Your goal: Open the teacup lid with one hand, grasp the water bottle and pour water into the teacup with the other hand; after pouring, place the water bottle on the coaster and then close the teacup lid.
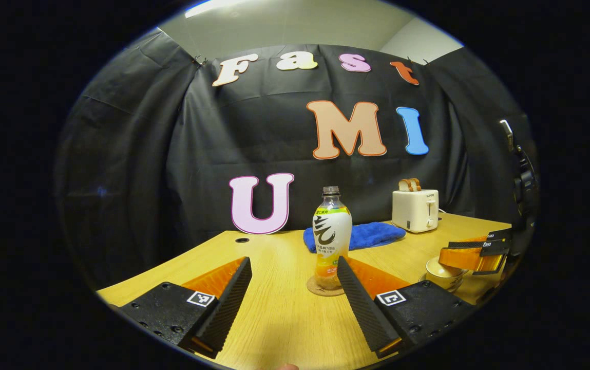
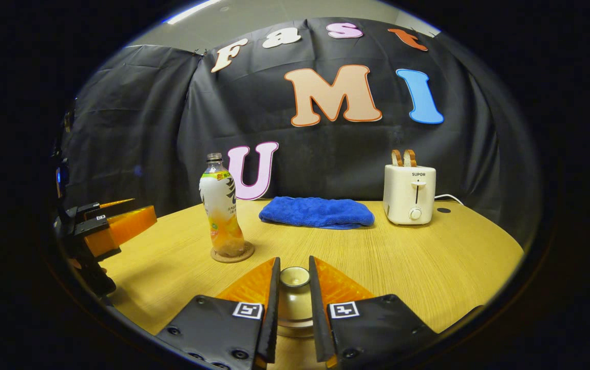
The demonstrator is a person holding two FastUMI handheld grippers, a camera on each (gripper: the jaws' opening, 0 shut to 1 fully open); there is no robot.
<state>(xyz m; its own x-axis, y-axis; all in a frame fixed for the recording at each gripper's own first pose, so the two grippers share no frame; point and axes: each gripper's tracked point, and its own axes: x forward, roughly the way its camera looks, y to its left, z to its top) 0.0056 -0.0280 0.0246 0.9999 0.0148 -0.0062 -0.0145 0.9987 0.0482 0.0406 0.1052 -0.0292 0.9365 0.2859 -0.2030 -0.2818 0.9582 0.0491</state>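
A clear bottle (image 1: 331,231) with a little orange drink stands upright on a round cork coaster (image 1: 321,291). My left gripper (image 1: 293,263) is open just short of it, touching nothing. To its right, the right gripper (image 1: 474,252) hovers over a cream teacup (image 1: 441,275). In the right gripper view, my right gripper (image 2: 293,261) is shut on the knob of the teacup lid (image 2: 295,280), with the cup rim (image 2: 295,325) just beneath; whether the lid rests on the cup is unclear. The bottle (image 2: 220,210), coaster (image 2: 232,254) and left gripper (image 2: 115,226) lie to the left.
A folded blue towel (image 2: 318,211) lies at the back of the wooden table (image 2: 428,267). Beside it is a white toaster (image 2: 409,194) holding bread slices, with its cord trailing right. The table has a small round hole (image 1: 242,240) at the far left.
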